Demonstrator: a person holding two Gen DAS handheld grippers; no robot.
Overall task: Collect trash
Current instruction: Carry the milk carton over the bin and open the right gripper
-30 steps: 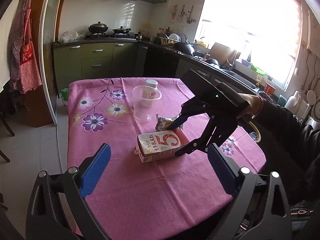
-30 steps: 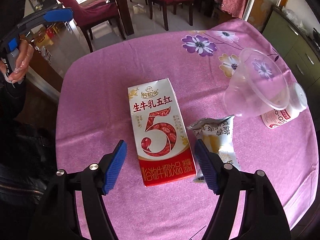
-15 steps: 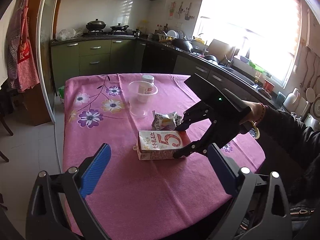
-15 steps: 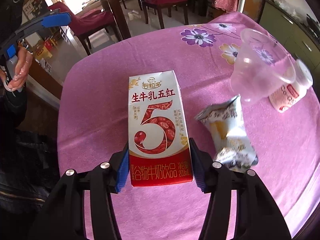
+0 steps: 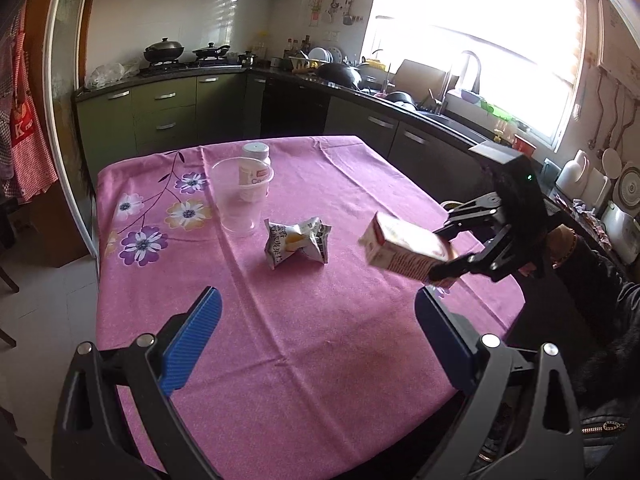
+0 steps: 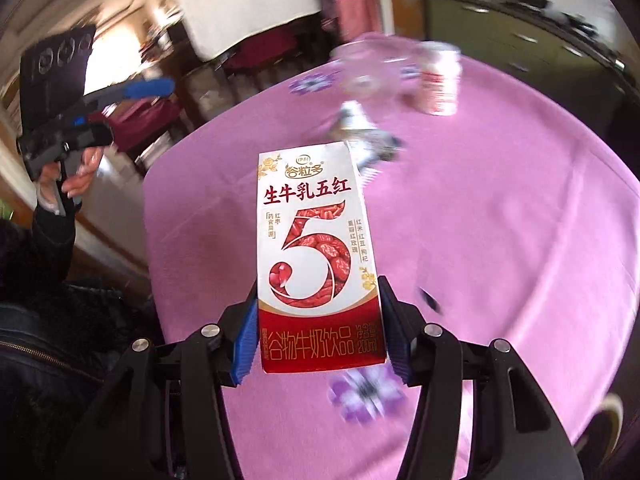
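My right gripper (image 6: 322, 340) is shut on a white and red milk carton (image 6: 318, 260) with a big 5 on it, pads pressing its lower sides. In the left wrist view the carton (image 5: 404, 250) hangs tilted in the air over the table's right edge, held by the right gripper (image 5: 448, 256). A crumpled snack wrapper (image 5: 298, 242) lies mid-table. Behind it stand a clear plastic cup (image 5: 240, 196) and a small white yogurt bottle (image 5: 254, 164). My left gripper (image 5: 316, 336) is open over the near part of the table, nothing between its fingers.
The table wears a pink flowered cloth (image 5: 320, 360). Green kitchen cabinets (image 5: 160, 112) and a counter with pots run behind and to the right. A person's dark sleeve (image 5: 592, 280) is at the right edge. Dining chairs (image 6: 136, 120) stand beyond the table in the right wrist view.
The right gripper closed on the carton, lifted it off the cloth and carried it toward the table's right edge. The wrapper now lies uncovered. The left gripper shifted slightly.
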